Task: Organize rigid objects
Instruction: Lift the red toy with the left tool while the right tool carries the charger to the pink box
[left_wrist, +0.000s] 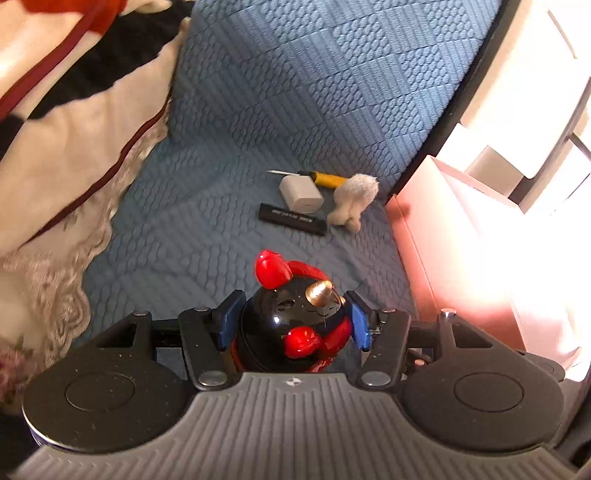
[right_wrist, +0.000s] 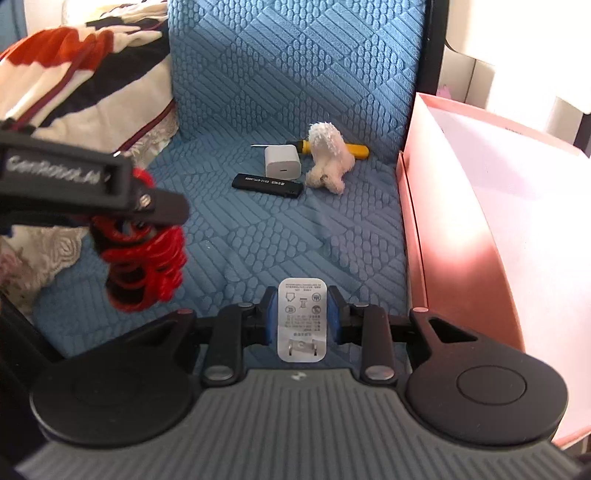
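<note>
Blue quilted mattress (right_wrist: 295, 92) lies open ahead (pink box (right_wrist: 461, 221) borders right); left hand-held gripper (left_wrist: 293, 321) grasps figurine (left_wrist: 295, 317), right hand-held gripper (right_wrist: 302, 319) charger (right_wrist: 302, 319).

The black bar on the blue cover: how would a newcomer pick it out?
Start at the pink box on the right of the blue quilted cover, then look left to the small cluster. The black bar lies nearest the camera, before the white charger cube: the only flat, dark piece, with white lettering.

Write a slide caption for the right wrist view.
Right gripper clamps a white charger above the blue quilted cover, pink box alongside.
</note>
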